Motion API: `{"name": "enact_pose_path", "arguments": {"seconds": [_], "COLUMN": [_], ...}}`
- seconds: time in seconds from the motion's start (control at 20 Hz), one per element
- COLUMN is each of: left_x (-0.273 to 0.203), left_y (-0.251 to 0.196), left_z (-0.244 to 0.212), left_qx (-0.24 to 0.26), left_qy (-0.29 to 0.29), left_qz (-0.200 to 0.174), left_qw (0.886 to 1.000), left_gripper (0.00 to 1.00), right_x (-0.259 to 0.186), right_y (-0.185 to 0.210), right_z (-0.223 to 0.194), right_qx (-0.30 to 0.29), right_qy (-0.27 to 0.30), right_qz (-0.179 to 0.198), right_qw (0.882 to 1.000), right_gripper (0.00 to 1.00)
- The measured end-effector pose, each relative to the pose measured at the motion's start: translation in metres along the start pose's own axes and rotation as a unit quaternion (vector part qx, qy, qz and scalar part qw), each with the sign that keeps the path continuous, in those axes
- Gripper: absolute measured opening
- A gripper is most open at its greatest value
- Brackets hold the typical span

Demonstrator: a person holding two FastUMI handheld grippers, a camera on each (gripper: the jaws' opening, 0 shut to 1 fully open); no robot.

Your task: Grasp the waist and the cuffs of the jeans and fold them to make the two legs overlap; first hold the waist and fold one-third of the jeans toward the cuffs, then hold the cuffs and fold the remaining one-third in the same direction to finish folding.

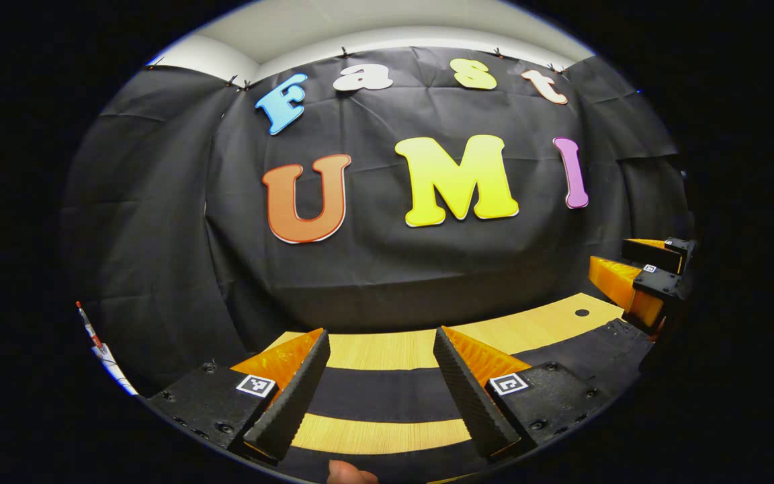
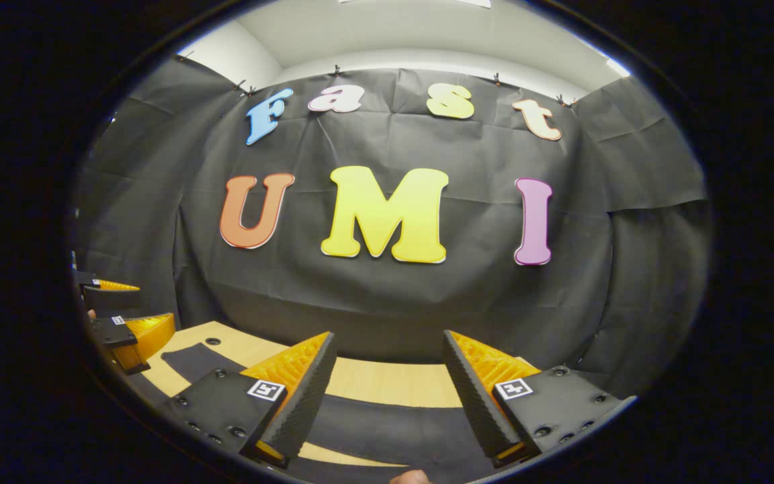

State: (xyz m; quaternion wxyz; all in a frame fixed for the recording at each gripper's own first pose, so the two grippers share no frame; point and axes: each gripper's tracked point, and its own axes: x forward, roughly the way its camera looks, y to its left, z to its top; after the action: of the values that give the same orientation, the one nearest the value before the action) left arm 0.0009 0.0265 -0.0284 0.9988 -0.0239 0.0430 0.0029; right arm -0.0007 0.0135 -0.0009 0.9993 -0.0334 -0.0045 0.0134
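Note:
Dark jeans (image 1: 380, 395) lie flat on a light wooden table (image 1: 373, 349), their two legs running as parallel bands with a strip of wood between them. My left gripper (image 1: 380, 333) hovers low over the nearer bands, open, with nothing between its fingers. In the right gripper view the jeans (image 2: 387, 420) pass under my right gripper (image 2: 388, 334), which is also open and holds nothing. The right gripper (image 1: 649, 269) also appears at the right edge of the left gripper view, above the jeans' end. The left gripper (image 2: 115, 306) appears at the left edge of the right gripper view.
The black cloth wall (image 1: 387, 269) stands close behind the table's far edge. A small round hole (image 1: 582, 312) sits in the tabletop near the right gripper. A person's fingertip (image 1: 352, 474) shows at the bottom of the left gripper view.

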Motion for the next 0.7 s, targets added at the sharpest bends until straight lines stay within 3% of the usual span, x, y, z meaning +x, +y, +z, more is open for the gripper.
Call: {"name": "enact_pose_path", "arguments": {"seconds": [0.2, 0.45, 0.6, 0.7], "left_x": [-0.024, -0.065, -0.095, -0.124], "left_y": [0.037, 0.102, 0.134, 0.151], "left_z": [-0.033, -0.083, -0.137, -0.168], "left_qx": [-0.076, -0.126, -0.182, -0.24], "left_qy": [0.057, 0.124, 0.19, 0.235], "left_qz": [0.041, 0.105, 0.125, 0.145], "left_qw": [0.995, 0.979, 0.956, 0.931], "left_gripper": [0.99, 1.0, 0.97, 0.98], "right_x": [0.002, -0.003, -0.005, -0.006], "right_y": [-0.019, -0.058, -0.066, -0.065], "right_z": [-0.015, -0.037, -0.041, -0.038], "right_qx": [0.0, -0.013, -0.021, -0.023], "right_qy": [0.025, 0.051, 0.055, 0.05], "right_qz": [-0.003, -0.03, -0.036, -0.034], "right_qw": [1.0, 0.998, 0.998, 0.998], "right_gripper": [0.94, 0.96, 0.94, 0.94]}}
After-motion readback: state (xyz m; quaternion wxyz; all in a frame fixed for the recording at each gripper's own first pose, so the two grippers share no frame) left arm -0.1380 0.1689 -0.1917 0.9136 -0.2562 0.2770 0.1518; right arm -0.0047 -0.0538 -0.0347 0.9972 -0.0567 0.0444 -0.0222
